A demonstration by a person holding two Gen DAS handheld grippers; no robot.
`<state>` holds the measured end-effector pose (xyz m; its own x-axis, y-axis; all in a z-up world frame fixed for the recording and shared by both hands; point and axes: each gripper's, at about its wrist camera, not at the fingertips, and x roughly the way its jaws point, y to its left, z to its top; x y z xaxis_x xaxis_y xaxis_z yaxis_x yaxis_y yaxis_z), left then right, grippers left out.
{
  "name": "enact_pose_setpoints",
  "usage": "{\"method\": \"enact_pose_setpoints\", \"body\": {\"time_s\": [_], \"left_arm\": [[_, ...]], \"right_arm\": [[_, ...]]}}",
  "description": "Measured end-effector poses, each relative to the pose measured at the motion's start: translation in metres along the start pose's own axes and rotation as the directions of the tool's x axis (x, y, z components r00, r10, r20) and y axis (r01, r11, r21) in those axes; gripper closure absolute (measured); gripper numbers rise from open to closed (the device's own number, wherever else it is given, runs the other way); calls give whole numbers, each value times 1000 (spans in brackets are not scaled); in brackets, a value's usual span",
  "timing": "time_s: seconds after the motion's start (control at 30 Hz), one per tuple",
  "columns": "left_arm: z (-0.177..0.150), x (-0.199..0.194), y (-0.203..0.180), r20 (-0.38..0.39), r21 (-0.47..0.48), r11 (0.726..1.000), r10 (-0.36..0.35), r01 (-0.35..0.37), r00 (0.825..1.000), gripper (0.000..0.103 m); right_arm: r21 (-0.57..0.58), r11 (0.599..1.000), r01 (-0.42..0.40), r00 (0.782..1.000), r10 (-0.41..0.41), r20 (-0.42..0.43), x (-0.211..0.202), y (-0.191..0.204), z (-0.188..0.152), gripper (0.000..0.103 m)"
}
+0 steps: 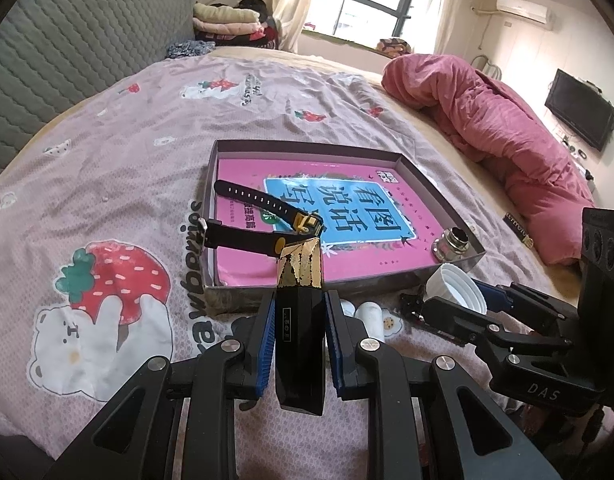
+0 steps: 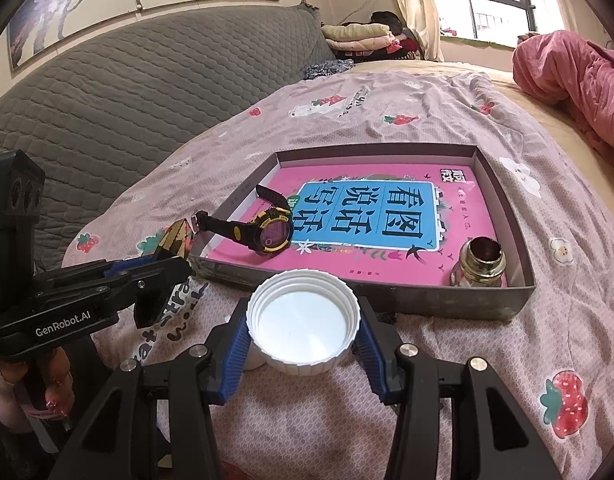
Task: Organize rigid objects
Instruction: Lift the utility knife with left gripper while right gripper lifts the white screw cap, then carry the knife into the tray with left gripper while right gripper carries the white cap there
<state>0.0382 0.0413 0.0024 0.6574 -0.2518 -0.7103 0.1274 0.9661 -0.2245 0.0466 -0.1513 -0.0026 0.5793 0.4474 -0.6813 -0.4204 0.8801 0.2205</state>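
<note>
My left gripper (image 1: 299, 334) is shut on a black and gold box (image 1: 299, 320), held just short of the near wall of a shallow grey tray (image 1: 307, 280). My right gripper (image 2: 303, 334) is shut on a white ribbed cap (image 2: 303, 322), in front of the same tray (image 2: 447, 304). In the tray lie a pink book (image 2: 387, 256), a black and yellow watch (image 2: 263, 232) and a small metal bottle (image 2: 481, 262). The right gripper with the cap (image 1: 455, 288) shows at the right of the left wrist view. The left gripper and box (image 2: 175, 240) show at the left of the right wrist view.
The tray rests on a pink strawberry-print bedsheet (image 1: 107, 168). A crumpled pink duvet (image 1: 487, 120) lies to the right. A grey quilted headboard (image 2: 127, 92) stands at the left. Small white objects (image 1: 369, 314) lie on the sheet under the grippers.
</note>
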Motion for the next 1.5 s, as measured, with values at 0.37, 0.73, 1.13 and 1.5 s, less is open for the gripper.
{"method": "enact_pose_setpoints", "body": {"time_s": [0.37, 0.73, 1.13, 1.5], "left_arm": [[8, 5, 5, 20, -14, 1000, 11, -11, 1000, 80], [15, 22, 8, 10, -19, 999, 29, -29, 1000, 80], [21, 42, 16, -13, -34, 999, 39, -39, 999, 80], [35, 53, 15, 17, -12, 999, 47, -47, 999, 80]], "right_arm": [[-25, 998, 49, 997, -47, 65, -14, -8, 13, 53], [-17, 996, 86, 993, -85, 80, -15, -18, 21, 53], [0, 995, 96, 992, -96, 78, -7, -29, 29, 53], [-2, 994, 107, 992, -107, 68, 6, -34, 34, 53]]}}
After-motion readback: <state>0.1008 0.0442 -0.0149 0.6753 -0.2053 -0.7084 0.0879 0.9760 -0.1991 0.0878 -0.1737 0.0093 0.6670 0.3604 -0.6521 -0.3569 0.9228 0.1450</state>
